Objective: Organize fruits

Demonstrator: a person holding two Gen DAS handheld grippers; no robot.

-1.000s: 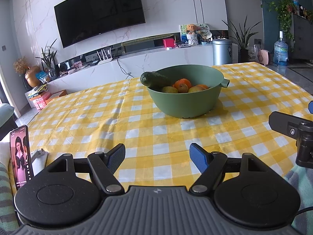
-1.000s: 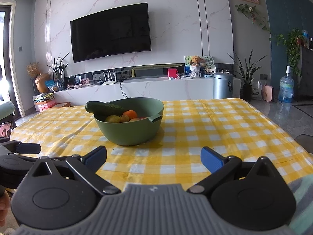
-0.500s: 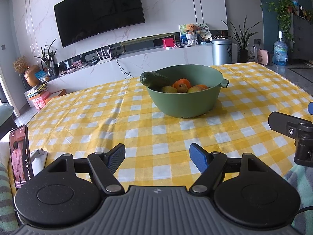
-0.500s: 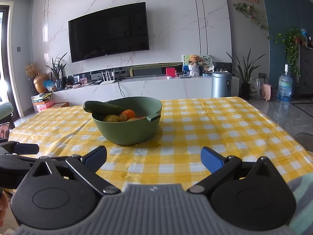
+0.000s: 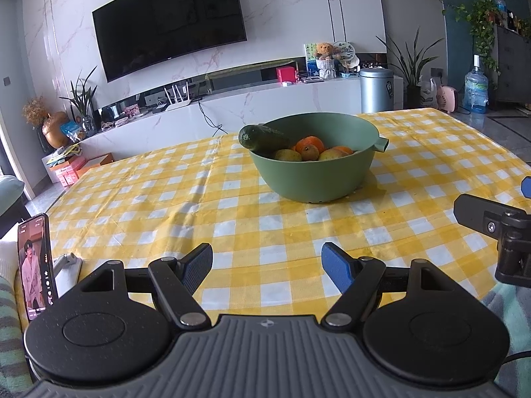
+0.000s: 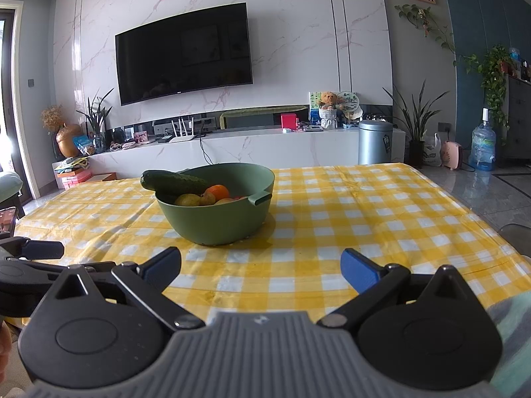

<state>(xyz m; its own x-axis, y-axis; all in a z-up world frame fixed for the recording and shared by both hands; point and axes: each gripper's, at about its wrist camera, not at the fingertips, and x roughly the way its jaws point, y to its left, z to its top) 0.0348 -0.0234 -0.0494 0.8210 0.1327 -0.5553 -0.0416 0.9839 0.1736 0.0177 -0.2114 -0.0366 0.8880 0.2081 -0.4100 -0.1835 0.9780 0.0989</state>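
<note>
A green bowl [image 5: 318, 179] [image 6: 219, 222] stands on the yellow checked tablecloth [image 5: 166, 205] [image 6: 348, 219]. A dark cucumber [image 5: 264, 137] [image 6: 174, 181] rests across its left rim, with oranges [image 5: 310, 144] [image 6: 217, 191] and yellowish pears [image 5: 288, 155] [image 6: 187, 200] inside. My left gripper [image 5: 267, 263] hovers open over the near edge of the table, well short of the bowl, with nothing between its fingers. My right gripper [image 6: 260, 267] is open and empty too, near the front edge, with the bowl ahead and slightly left.
A phone [image 5: 35, 265] with a lit screen stands at the table's near left corner. The other gripper's black body shows at the right edge [image 5: 497, 229] and left edge [image 6: 30, 265]. Beyond the table are a TV wall, a white cabinet and a metal bin [image 6: 375, 142].
The right gripper has shifted slightly, so the bowl sits a little lower and closer in its view. The left gripper has stayed put. Only the phone's picture changed.
</note>
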